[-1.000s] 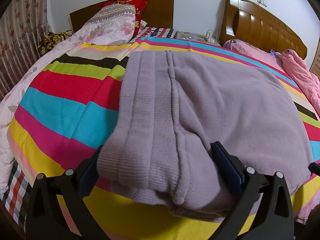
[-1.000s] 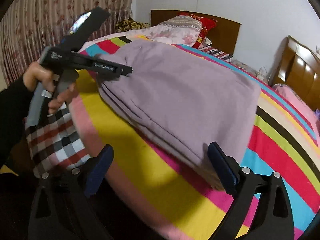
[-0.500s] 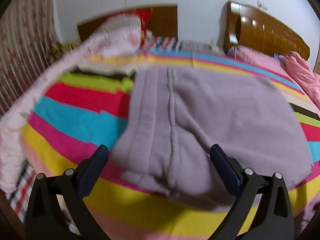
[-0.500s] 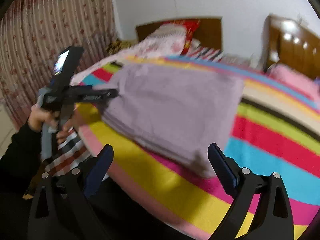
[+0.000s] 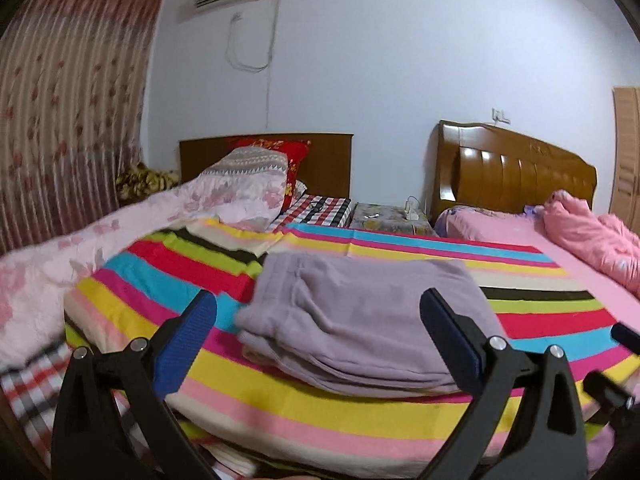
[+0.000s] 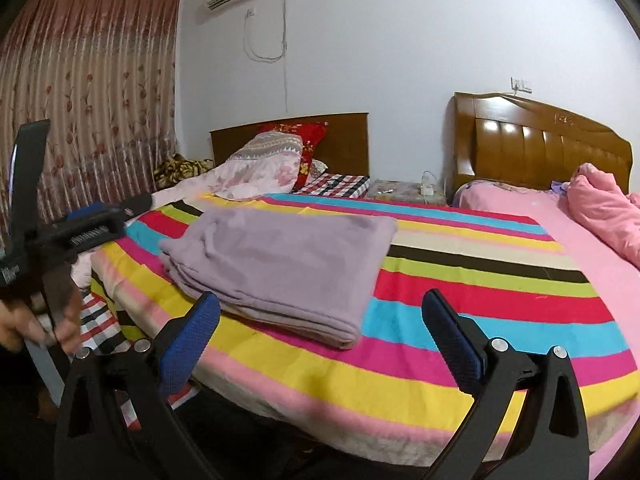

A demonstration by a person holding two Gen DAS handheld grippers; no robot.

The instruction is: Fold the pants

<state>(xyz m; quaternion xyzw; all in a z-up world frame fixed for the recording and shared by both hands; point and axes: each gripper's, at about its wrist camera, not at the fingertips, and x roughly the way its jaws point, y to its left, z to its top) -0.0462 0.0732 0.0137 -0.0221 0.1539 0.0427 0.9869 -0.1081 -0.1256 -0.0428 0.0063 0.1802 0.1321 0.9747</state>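
Observation:
The lilac pants (image 5: 360, 320) lie folded in a flat stack on the striped blanket (image 5: 168, 280), near the bed's front edge. They also show in the right wrist view (image 6: 280, 264). My left gripper (image 5: 318, 300) is open and empty, held back from the pants above the bed edge. It also shows from the side in the right wrist view (image 6: 104, 216). My right gripper (image 6: 320, 300) is open and empty, in front of the bed and apart from the pants.
A pink floral quilt (image 5: 120, 232) and pillows lie at the left and back. A second bed with a pink cover (image 6: 560, 220) stands to the right. A nightstand (image 6: 404, 192) sits between the headboards. A curtain (image 6: 80, 112) hangs at left.
Both grippers have pulled back and up from the pants, which now lie free and look smaller in both views. Both stayed open.

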